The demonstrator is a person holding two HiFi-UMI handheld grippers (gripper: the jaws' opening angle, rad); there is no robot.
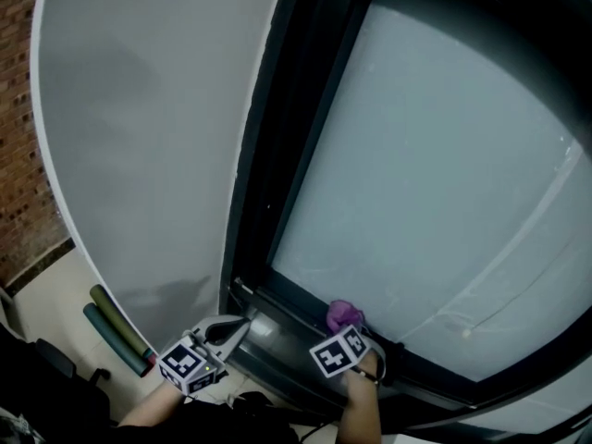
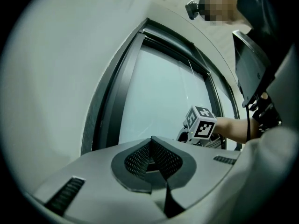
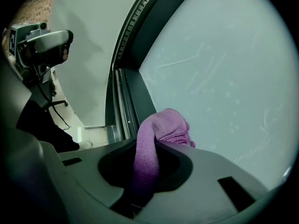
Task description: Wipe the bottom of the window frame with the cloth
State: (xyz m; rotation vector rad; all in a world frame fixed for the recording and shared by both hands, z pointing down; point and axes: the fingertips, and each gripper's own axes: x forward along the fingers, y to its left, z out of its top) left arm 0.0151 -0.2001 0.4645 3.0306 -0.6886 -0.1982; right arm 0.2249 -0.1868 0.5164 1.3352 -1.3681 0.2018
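Note:
My right gripper (image 1: 356, 329) is shut on a purple cloth (image 1: 343, 314), pressed to the bottom of the dark window frame (image 1: 287, 308) where it meets the frosted glass. In the right gripper view the cloth (image 3: 154, 139) bulges out between the jaws against the pane. My left gripper (image 1: 236, 329) hangs just left of it, near the frame's lower left corner, shut with nothing between its ribbed pads (image 2: 140, 160). The left gripper view shows the right gripper's marker cube (image 2: 202, 123) and a forearm.
A pale grey wall (image 1: 148, 137) runs left of the window. Two green-grey tubes (image 1: 116, 326) lie on the floor below it. Brick wall (image 1: 18, 155) stands at far left. The large frosted pane (image 1: 444, 174) fills the right.

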